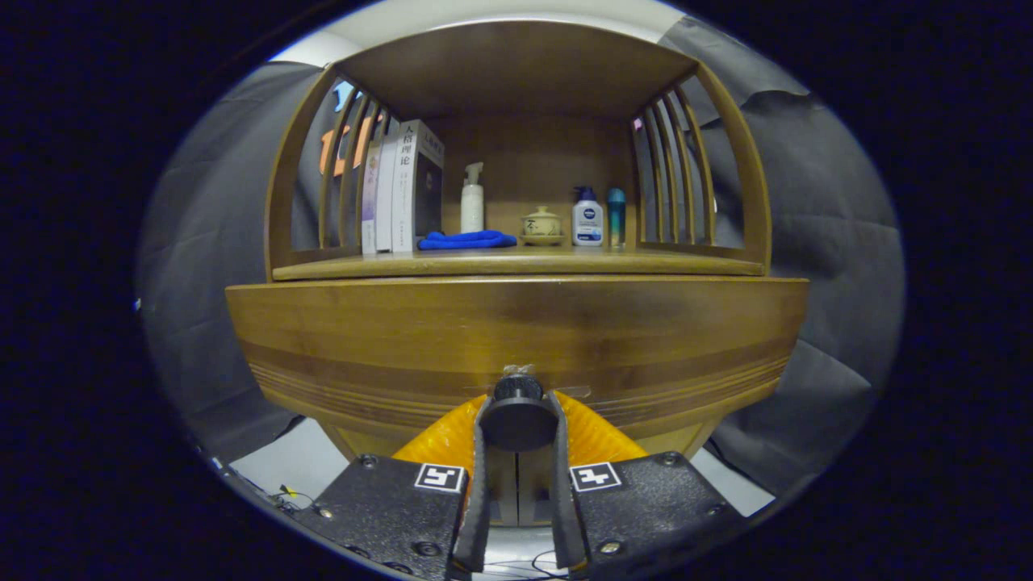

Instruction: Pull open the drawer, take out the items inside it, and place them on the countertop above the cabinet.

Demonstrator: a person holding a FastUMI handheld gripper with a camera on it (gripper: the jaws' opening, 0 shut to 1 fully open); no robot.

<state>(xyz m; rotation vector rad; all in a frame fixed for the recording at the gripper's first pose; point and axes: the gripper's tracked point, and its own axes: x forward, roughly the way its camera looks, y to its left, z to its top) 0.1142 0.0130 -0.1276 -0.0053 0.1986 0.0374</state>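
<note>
A wooden cabinet's drawer front [516, 331] fills the space ahead of me, with a round dark knob [517, 415] at its lower middle. My gripper [517, 407] is shut on that knob, one finger pressing each side of it. Above the drawer lies the countertop [646, 262] under a shelf hood with slatted sides. The drawer front hides whatever is inside.
On the countertop stand several books [403, 190], a white pump bottle [472, 198], a folded blue cloth [466, 240], a small lidded ceramic cup [541, 224], a white lotion bottle [587, 218] and a teal bottle [616, 216]. Black cloth walls flank the cabinet.
</note>
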